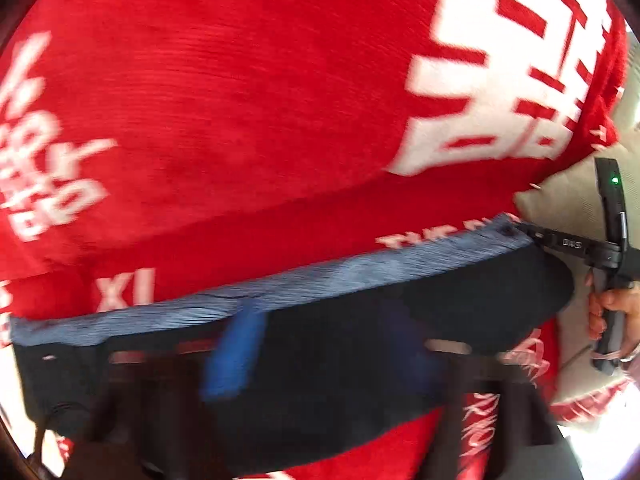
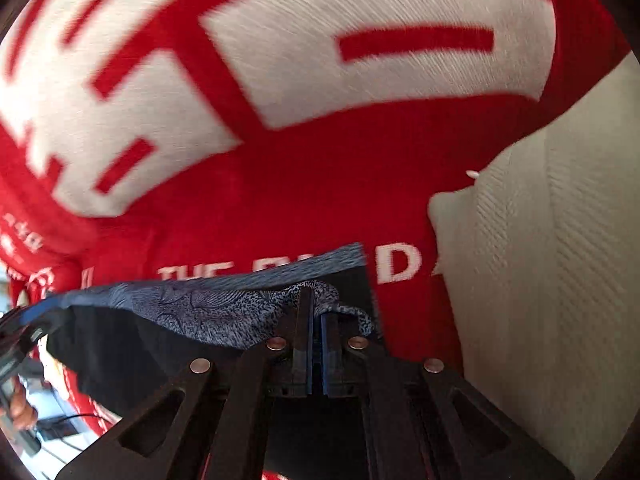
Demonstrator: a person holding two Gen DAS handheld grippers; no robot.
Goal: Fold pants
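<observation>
While the left wrist view is smeared by blur, dark pants (image 1: pixel 360 344) with a blue-grey patterned waistband (image 1: pixel 280 284) stretch across its lower half, from about 8 o'clock to 3 o'clock, over a red blanket (image 1: pixel 240 100) printed with white lettering. At 3 o'clock the right gripper (image 1: pixel 524 229) pinches the waistband's corner, and the hand (image 1: pixel 612 312) that carries it shows just below. The left gripper (image 1: pixel 324 360) is only a blurred dark shape at 6 o'clock; its fingers stand well apart, one at about 7 o'clock and one at about 5 o'clock, and no cloth can be made out pinched between them. A blurred blue strip (image 1: pixel 236 356) lies near the middle, over the pants. A cream fabric surface (image 1: pixel 560 200) shows at 3 o'clock, beyond the blanket's edge.

From the right wrist view, the right gripper (image 2: pixel 316 312) sits at 6 o'clock with its fingers drawn together on a bunched fold of the waistband (image 2: pixel 200 312). The pants (image 2: pixel 132 360) hang away from it toward 8 o'clock, their dark inner side showing below the band. Behind them the blanket (image 2: pixel 280 184) fills the upper part, with large white characters at 12 o'clock and small white letters just above the waistband. The cream surface (image 2: pixel 540 260) takes up the side from 2 to 5 o'clock. At 8 o'clock part of the other tool and some fingers (image 2: pixel 20 404) show at the edge.
</observation>
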